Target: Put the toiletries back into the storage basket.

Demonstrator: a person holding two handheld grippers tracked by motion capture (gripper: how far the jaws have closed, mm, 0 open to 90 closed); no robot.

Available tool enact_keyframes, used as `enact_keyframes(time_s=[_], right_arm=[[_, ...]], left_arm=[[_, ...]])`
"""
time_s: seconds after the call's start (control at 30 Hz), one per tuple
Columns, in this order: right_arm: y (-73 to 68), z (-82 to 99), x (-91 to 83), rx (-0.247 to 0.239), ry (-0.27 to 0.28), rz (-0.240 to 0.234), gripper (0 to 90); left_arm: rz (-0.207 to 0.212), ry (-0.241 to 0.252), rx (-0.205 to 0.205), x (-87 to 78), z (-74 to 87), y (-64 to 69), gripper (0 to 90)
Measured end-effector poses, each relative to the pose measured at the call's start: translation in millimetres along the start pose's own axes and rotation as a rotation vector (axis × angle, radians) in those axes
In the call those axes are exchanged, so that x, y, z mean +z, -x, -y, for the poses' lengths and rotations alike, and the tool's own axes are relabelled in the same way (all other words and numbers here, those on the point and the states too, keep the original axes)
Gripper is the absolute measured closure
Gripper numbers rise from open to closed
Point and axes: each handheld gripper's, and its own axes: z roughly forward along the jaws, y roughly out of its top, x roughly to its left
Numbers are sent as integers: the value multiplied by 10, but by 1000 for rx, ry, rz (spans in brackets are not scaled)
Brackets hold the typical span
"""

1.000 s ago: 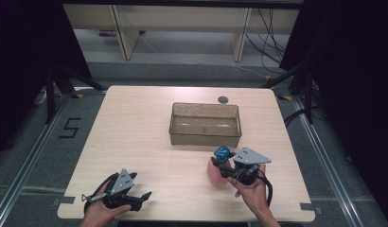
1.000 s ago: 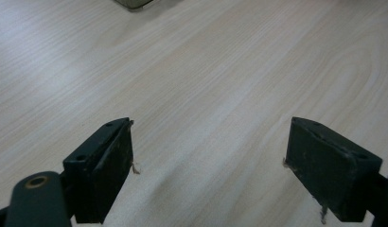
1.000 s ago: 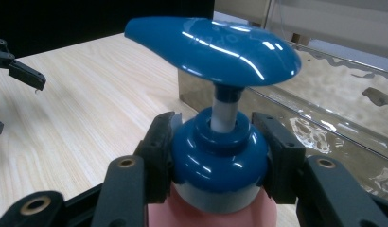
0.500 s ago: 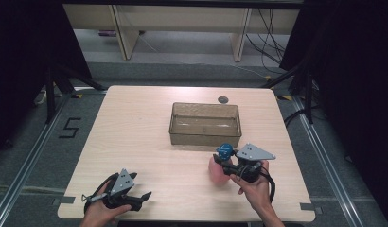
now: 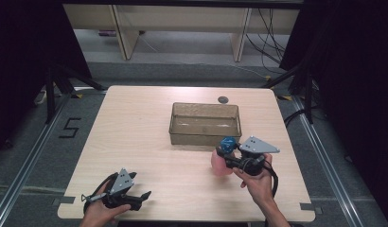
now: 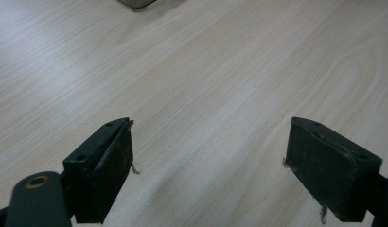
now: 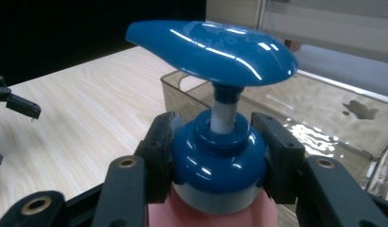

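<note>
Since a second ago the right gripper and its pink pump bottle have shifted slightly to the right, closer to the bin; the left gripper has not moved. The right jaws are clamped on the bottle's blue collar, just in front of the bin's near wall. The left jaws stand wide apart over bare table near the front edge, with open wood between the two grippers.

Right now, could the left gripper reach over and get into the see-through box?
Probably yes. The left gripper is open and holds nothing, and bare table lies between it and the see-through box. The right gripper, shut on the pump bottle, sits off to the side.
</note>
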Motion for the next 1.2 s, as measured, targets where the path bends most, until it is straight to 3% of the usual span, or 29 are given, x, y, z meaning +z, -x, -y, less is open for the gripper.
enact_keyframes(time_s=[0.2, 0.23, 0.33, 0.47, 0.5, 0.53, 0.7, 0.8, 0.83, 0.87, 0.9, 0.93, 1.03, 1.07, 1.1, 1.2], right_arm=[[54, -90, 29, -7, 4, -5, 535], [34, -103, 14, 20, -18, 2, 535], [58, -152, 27, -11, -6, 3, 535], [61, -208, 38, 4, 1, -2, 535], [75, -227, 32, -15, -2, -1, 535], [65, -239, 36, 2, 1, -5, 535], [97, -302, 39, -15, -2, -15, 535], [90, -346, 55, -10, -9, -26, 535], [83, -352, 53, -6, -7, -9, 535], [100, -367, 59, -31, -3, -13, 535], [80, -372, 56, 1, -15, -23, 535], [98, -383, 64, -20, -2, -15, 535], [90, -403, 77, -6, -1, -35, 535], [96, -417, 83, -30, 9, -17, 535], [90, -443, 83, -19, -10, -28, 535], [94, -478, 108, -10, 3, -26, 535]], left_arm=[[1, 1, 2, 1, 4, -3, 154], [5, 11, -3, 8, 5, -3, 154], [9, 12, -1, 7, 4, -4, 154], [10, 14, -13, 3, -3, 2, 154], [2, 5, -5, -1, -3, -3, 154], [6, -4, 5, -8, -2, -7, 154], [3, 11, -4, 2, -5, -1, 154], [9, -5, 1, -6, -3, -9, 154], [17, 10, -11, 3, -4, -1, 154], [6, 8, -2, 3, -3, -4, 154], [9, -4, 2, -7, -1, -7, 154], [8, -1, 2, -7, 1, -7, 154], [4, 5, 4, -3, -5, -12, 154], [9, -2, 1, -4, -3, -10, 154], [5, 5, -5, 0, 5, 4, 154], [21, 0, -5, -2, -2, -8, 154]])
